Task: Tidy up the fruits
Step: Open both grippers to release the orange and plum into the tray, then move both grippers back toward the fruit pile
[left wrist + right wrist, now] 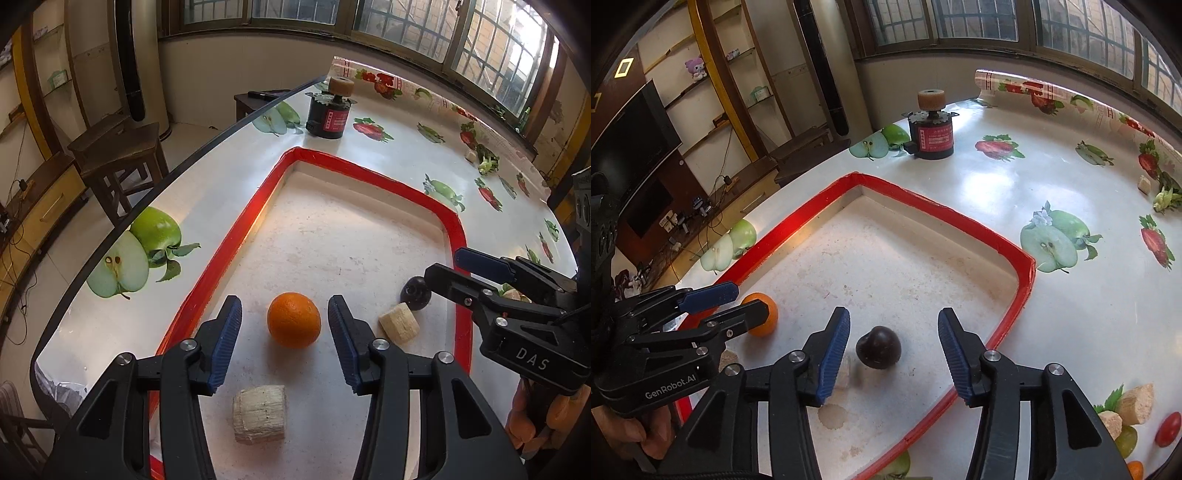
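Observation:
An orange (294, 319) lies in the red-rimmed white tray (236, 236), right between the spread fingers of my open left gripper (284, 332); nothing is gripped. A dark plum (878, 347) lies in the same tray (1027, 280), between the fingers of my open right gripper (894, 350). The orange also shows in the right wrist view (768, 317), partly behind the left gripper. The plum shows in the left wrist view (415, 293), partly behind the right gripper (461, 271).
Two pale cork-like blocks (260, 413) (399, 323) lie in the tray. A black motor with a cork wheel (932, 129) stands on the fruit-print table. More blocks, a cherry tomato (1168, 428) and a green fruit lie right of the tray. A wooden stool (118, 155) stands beyond the table edge.

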### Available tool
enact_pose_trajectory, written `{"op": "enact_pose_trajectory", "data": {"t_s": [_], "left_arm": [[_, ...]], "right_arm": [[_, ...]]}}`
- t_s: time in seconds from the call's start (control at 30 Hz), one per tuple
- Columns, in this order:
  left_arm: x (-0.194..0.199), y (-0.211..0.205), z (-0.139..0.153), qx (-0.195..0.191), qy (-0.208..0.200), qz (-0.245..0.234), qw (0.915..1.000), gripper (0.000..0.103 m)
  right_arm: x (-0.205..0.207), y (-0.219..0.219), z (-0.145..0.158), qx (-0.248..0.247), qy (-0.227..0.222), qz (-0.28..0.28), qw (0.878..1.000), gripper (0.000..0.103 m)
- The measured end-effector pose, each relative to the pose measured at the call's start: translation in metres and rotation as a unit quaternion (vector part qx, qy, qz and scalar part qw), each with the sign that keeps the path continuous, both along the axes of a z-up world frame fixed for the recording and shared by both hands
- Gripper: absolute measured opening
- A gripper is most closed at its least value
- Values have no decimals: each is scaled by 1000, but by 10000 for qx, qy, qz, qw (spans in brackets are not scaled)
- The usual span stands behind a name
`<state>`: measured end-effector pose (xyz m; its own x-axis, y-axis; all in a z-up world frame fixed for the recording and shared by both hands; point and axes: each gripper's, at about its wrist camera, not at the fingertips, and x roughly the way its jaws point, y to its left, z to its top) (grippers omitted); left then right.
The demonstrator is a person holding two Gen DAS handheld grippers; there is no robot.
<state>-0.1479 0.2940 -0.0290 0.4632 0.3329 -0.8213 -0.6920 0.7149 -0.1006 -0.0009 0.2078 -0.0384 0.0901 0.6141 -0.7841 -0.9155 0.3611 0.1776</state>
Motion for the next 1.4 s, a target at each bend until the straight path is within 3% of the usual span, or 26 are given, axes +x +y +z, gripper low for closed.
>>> {"op": "enact_pose_trajectory", "data": {"t_s": [0.47,0.97,1.4], "left_arm": [[-1,-39,23,97,-256,-274,9993,49],[12,-84,33,76,-396,-643,9971,49],[38,-130,30,-1,-335,-1243,9917,49]], "right_arm": [[-7,-68,32,343,-79,-292,9990,57],[4,-147,42,493,-147,-849,9951,59],[22,-227,43,514,-202,-1533,9866,59]]}}
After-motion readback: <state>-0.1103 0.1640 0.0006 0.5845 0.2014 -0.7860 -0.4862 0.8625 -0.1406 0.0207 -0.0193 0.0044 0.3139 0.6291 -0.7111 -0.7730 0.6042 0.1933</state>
